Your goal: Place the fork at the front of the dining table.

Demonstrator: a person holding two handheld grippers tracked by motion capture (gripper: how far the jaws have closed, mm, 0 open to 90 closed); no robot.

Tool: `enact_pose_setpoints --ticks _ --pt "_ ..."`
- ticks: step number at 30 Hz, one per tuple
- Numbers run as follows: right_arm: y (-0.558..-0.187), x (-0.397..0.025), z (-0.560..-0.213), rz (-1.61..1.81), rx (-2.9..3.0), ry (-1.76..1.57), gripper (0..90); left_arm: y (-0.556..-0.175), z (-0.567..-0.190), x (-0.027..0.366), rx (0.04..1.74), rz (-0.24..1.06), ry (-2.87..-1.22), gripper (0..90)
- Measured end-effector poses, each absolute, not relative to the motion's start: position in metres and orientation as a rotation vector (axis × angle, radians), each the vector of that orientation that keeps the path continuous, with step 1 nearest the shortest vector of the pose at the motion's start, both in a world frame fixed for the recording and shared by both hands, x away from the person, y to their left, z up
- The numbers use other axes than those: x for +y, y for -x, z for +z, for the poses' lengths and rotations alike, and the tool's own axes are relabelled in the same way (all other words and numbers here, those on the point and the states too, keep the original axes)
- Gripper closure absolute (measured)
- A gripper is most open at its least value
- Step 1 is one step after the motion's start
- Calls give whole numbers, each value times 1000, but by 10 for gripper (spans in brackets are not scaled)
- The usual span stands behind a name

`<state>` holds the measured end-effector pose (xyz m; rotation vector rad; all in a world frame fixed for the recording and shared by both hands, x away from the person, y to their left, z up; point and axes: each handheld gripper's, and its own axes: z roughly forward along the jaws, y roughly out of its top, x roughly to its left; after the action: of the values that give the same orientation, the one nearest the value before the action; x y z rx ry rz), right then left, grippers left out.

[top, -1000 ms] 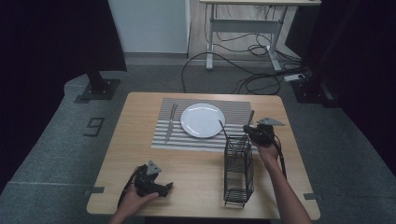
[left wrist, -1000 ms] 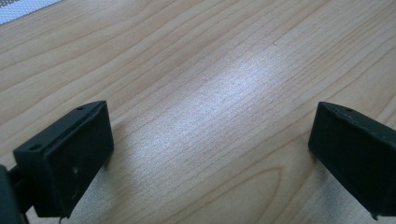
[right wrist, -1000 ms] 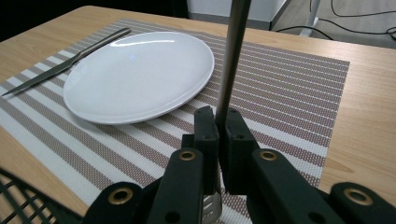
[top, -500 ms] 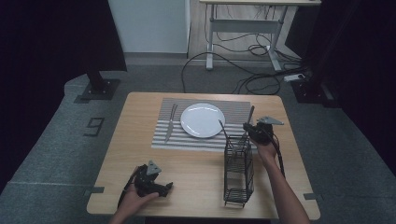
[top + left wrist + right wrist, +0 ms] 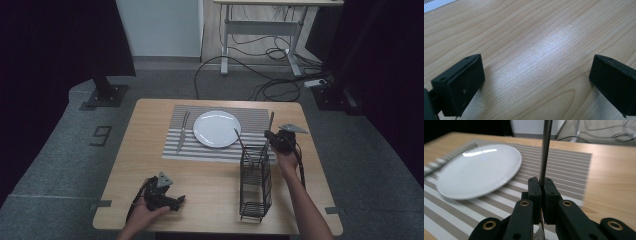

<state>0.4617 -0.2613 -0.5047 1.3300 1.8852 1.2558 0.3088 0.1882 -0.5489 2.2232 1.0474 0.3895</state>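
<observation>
My right gripper (image 5: pixel 272 136) (image 5: pixel 542 192) is shut on the handle of a metal utensil (image 5: pixel 270 122) (image 5: pixel 545 147), which it holds upright. It hangs just beyond the far end of a black wire cutlery rack (image 5: pixel 255 185), over the right edge of the striped placemat (image 5: pixel 250 117) (image 5: pixel 564 167). A second utensil (image 5: pixel 239 137) leans out of the rack. A white plate (image 5: pixel 216 128) (image 5: pixel 479 170) sits mid-mat, with a knife (image 5: pixel 183 131) (image 5: pixel 451 157) to its left. My left gripper (image 5: pixel 175 200) (image 5: pixel 536 82) rests open on bare wood at the front left.
The wooden table (image 5: pixel 150 150) has bare room left of the mat and between the left gripper and the rack. Beyond the table, cables (image 5: pixel 270 85) trail over the grey floor under a desk frame (image 5: pixel 260 30).
The right gripper and its utensil have barely shifted. The left gripper lies still.
</observation>
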Motion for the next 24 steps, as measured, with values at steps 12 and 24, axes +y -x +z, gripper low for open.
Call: enact_pose_setpoints --ticks 12,24 --pt "-461 -263 -502 1193 1924 -1387 862 -309 -549 188 1047 389 -2223 0" --pt "-490 -257 -518 1198 1911 -1459 861 -309 -549 188 1047 389 -2223 0"
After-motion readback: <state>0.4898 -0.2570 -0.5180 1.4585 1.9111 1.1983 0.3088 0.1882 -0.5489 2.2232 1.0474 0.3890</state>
